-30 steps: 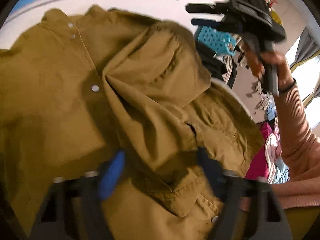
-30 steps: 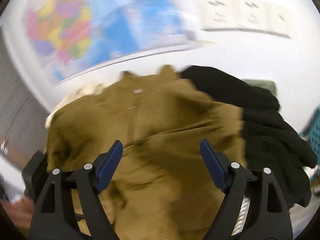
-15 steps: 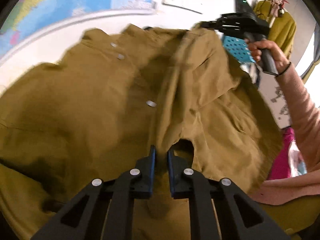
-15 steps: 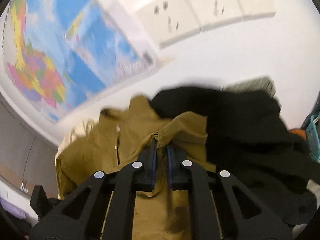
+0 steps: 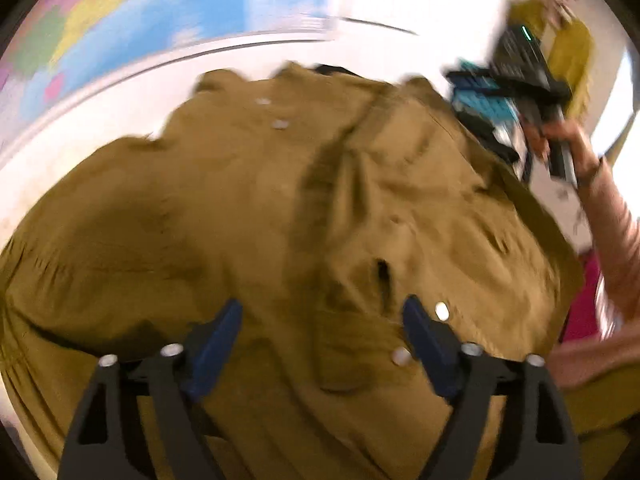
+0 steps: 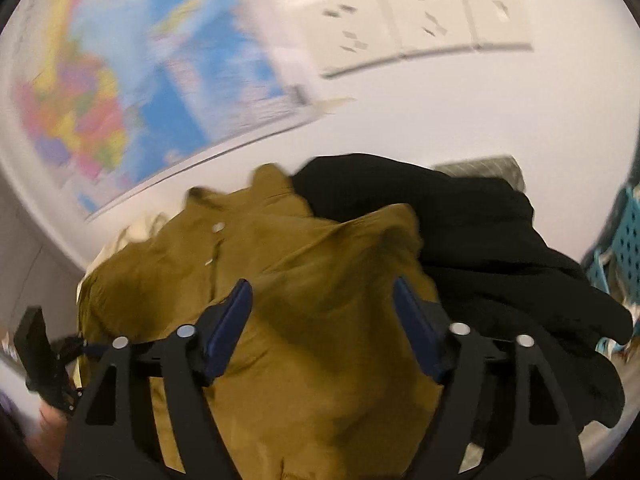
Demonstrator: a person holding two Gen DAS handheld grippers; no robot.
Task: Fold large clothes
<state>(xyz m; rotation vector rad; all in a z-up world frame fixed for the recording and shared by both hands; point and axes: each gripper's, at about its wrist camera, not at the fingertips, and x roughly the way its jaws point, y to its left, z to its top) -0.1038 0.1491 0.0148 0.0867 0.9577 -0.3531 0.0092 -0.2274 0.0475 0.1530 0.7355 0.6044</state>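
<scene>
An olive-brown shirt (image 5: 248, 208) with silver snap buttons lies spread over the white table, a sleeve folded across its right half. My left gripper (image 5: 322, 328) hovers over the shirt's near part; its jaws are opening and the cloth lies below them, not pinched. In the right wrist view the same shirt (image 6: 312, 320) fills the lower middle. My right gripper (image 6: 322, 304) is above it, jaws opening, nothing pressed between the pads. The right gripper (image 5: 480, 92) also shows in the left wrist view at upper right, held by a hand in a pink sleeve.
A black garment (image 6: 500, 248) is heaped right of the shirt. A teal perforated basket (image 6: 628, 240) stands at the far right. A map poster (image 6: 120, 72) and wall sockets (image 6: 420, 20) are on the wall behind. Pink clothes (image 5: 584, 308) lie at right.
Half a second ago both grippers were shut on folds of the shirt. Both have let go and stand wide now. The folded sleeve has dropped onto the shirt.
</scene>
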